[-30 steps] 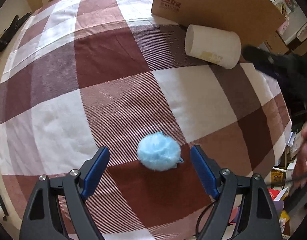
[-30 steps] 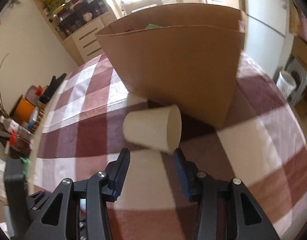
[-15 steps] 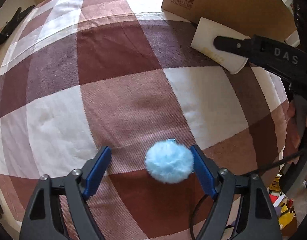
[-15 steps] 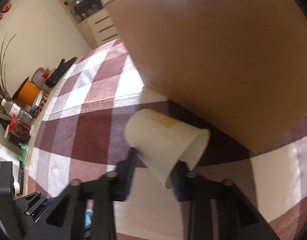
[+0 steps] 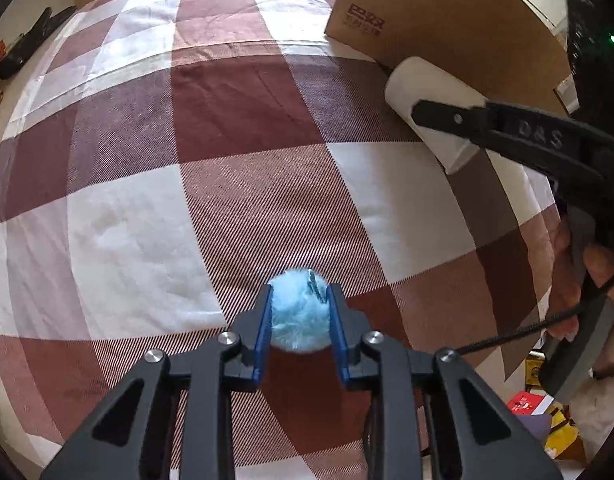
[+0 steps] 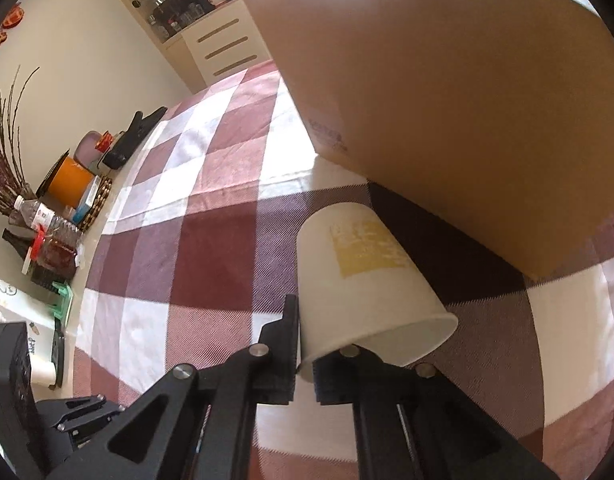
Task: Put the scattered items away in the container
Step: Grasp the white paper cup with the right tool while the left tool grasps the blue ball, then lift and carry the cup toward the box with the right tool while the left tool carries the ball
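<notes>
The left gripper has its two blue-padded fingers pressed against one fluffy light-blue pompom ball, held between them over the red-and-white checked tablecloth. The right gripper pinches the rim wall of one white paper cup, one finger outside and one inside. One brown cardboard box stands just beyond its fingertips

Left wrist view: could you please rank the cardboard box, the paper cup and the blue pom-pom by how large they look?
1. cardboard box, though partly cut off
2. paper cup
3. blue pom-pom, smallest despite being nearest the camera
</notes>
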